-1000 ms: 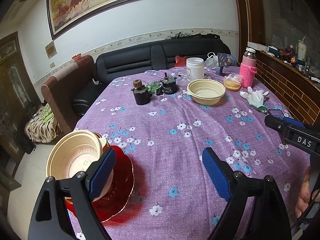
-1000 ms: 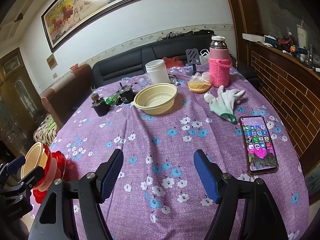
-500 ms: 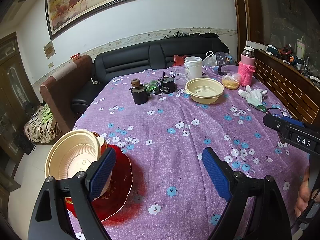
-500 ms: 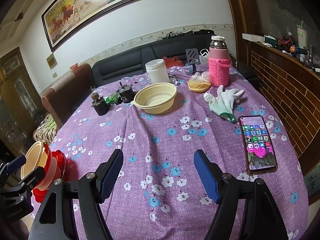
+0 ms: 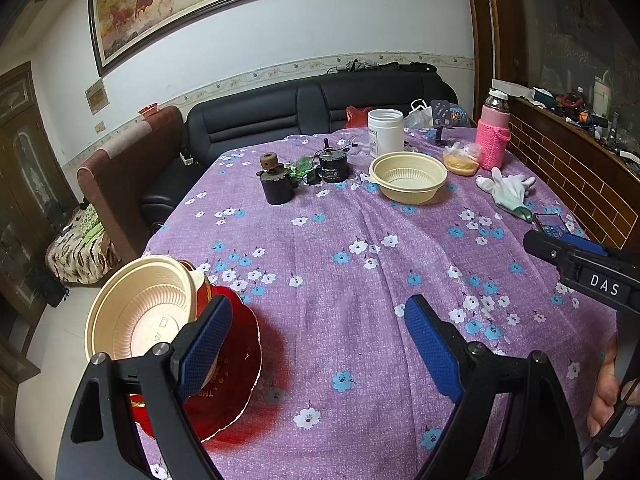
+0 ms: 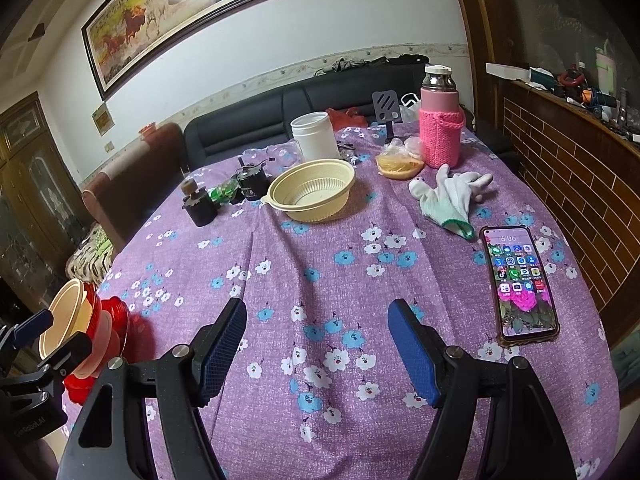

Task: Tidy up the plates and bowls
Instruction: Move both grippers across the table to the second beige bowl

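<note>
Two grippers over one bench (image 6: 312, 280) laid with a purple flowered cloth.

Landmark: lone cream bowl (image 6: 311, 196), upright, at the far middle of the bench.

- Stack of cream bowls (image 5: 140, 312): nested, tilted, resting on a red plate (image 5: 236, 364) at the near left edge of the bench, well apart from the lone cream bowl.
- Left gripper (image 5: 318, 344): spread wide, holding nothing; its left finger stands in front of the stack, and contact cannot be told.
- Right gripper (image 6: 316, 348): spread wide over bare cloth, holding nothing, on the near side of the lone cream bowl.
- White jar (image 6: 314, 136): just behind the lone cream bowl.
- Pink flask (image 6: 440, 128) in a knitted sleeve: behind and right of it.
- Bag of yellow food (image 6: 398, 162): right of it, beside the flask.
- White gloves (image 6: 450, 196): right of it, nearer the viewer than the bag.
- Phone (image 6: 520, 284): screen lit, near right of the gloves.
- Two dark small motors (image 6: 224, 194): left of the lone cream bowl.
- Person's hand (image 5: 604, 392): at the right edge of the left wrist view, on the right gripper's handle.
</note>
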{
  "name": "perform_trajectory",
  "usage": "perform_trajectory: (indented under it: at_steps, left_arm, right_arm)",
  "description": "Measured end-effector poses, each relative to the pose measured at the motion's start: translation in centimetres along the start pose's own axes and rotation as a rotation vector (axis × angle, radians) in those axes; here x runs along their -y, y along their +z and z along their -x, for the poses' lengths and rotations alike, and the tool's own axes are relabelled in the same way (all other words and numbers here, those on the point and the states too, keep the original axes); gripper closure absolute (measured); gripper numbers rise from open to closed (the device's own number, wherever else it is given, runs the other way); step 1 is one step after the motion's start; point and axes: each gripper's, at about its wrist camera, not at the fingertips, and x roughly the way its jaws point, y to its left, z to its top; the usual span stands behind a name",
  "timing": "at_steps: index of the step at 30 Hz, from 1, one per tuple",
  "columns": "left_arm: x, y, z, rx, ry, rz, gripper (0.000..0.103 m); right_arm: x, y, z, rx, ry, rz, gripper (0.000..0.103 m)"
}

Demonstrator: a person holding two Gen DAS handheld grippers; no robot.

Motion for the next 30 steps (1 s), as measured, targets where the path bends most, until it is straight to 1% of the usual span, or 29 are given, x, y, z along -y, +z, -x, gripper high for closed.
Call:
perform_trajectory:
  at_steps: [6,9,11,14,16,19,20,22,24,26,27,28,30]
  left_arm:
    - [-0.1,0.3,0.1,-0.004,-0.017,-0.01,0.015]
    - [-0.6,2.2,1.5,0.015,-0.047,-0.051,0.015]
    - [-1.6,4.5,3.4,0.055,-0.068,-0.079,0.015]
    - [-3.3,8.8,6.3,0.108,-0.077,-0.108,0.015]
    - [-4.0,11.8,7.9,0.124,-0.068,-0.14,0.011]
    - [-4.4,15.0,8.6,0.117,-0.047,-0.176,0.01]
    - [-4.5,16.1,8.5,0.104,-0.045,-0.185,0.01]
    - [-4.7,18.2,7.9,0.06,-0.04,-0.188,0.01]
    - [-4.7,20.1,6.9,0.019,-0.023,-0.187,0.01]
    - [-4.6,22.0,6.2,0.019,0.021,-0.192,0.01]
    - [-4.4,23.0,5.9,0.046,0.059,-0.192,0.01]
    - [-4.3,23.6,5.8,0.071,0.078,-0.191,0.01]
    - [-4.0,24.5,5.2,0.129,0.089,-0.184,0.01]
  right_arm:
    - [-0.3,0.1,0.1,0.003,0.0,0.008,0.026]
    - [-0.5,1.4,0.9,-0.004,0.009,0.019,0.026]
    - [-0.6,3.1,2.2,0.005,0.006,0.031,0.026]
    - [-1.3,7.3,5.9,0.085,-0.044,0.07,0.025]
    - [-2.2,10.4,8.5,0.143,-0.082,0.111,0.025]
    - [-3.9,14.6,12.1,0.239,-0.155,0.178,0.016]
    - [-4.5,16.0,13.2,0.278,-0.19,0.205,0.016]
    - [-5.2,17.9,14.3,0.32,-0.23,0.234,0.015]
    - [-5.8,20.1,14.7,0.346,-0.267,0.269,0.014]
    - [-5.9,22.4,14.4,0.353,-0.342,0.28,0.014]
    - [-5.8,23.3,14.0,0.347,-0.36,0.271,0.014]
    - [-5.5,24.1,13.3,0.332,-0.37,0.257,0.014]
    - [-5.1,24.6,11.9,0.311,-0.375,0.242,0.014]
